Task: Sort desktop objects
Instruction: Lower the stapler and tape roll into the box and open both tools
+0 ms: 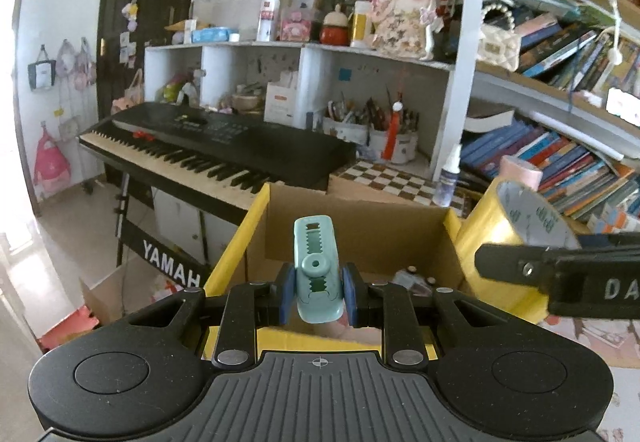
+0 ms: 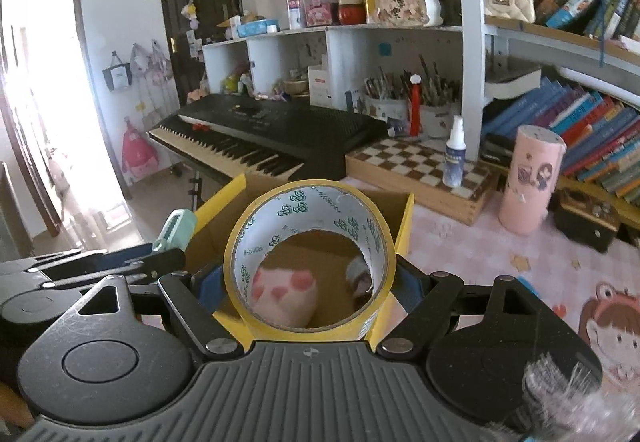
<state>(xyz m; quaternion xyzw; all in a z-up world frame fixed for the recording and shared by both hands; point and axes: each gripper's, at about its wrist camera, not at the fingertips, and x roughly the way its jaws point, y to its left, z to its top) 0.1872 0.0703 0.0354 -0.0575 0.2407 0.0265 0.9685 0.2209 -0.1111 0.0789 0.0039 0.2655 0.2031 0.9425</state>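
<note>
- Left gripper (image 1: 318, 296): its 2 blue pads are clenched on the lower end of a teal clip (image 1: 317, 270); the clip points forward and up, over the cardboard box (image 1: 360, 238).
- Right gripper (image 2: 310, 290): jaws set wide and grasping a roll of yellow tape (image 2: 310, 258) by its outer sides; the roll's open core faces the camera, its white inner lining printed with green marks.
- Through the tape core, the right wrist view shows the inside of the box, holding a pink-and-white soft item (image 2: 286, 296) and a small pale object (image 2: 358, 274) too blurred to identify.
- Box: brown cardboard with yellow-edged flaps, open at the top, standing on a desk with a pink patterned mat (image 2: 500, 258). Both held objects hang above or just in front of its opening.
- In the left wrist view the tape roll appears at right, beside the box's right flap, with the right gripper's black finger across it.
- Background: a black keyboard (image 1: 216, 149) beyond the box; a chessboard (image 2: 416, 167) bearing 1 spray bottle (image 2: 455, 157); a pink cylinder (image 2: 532, 179) on the mat; shelves of books (image 2: 580, 121) at right.
</note>
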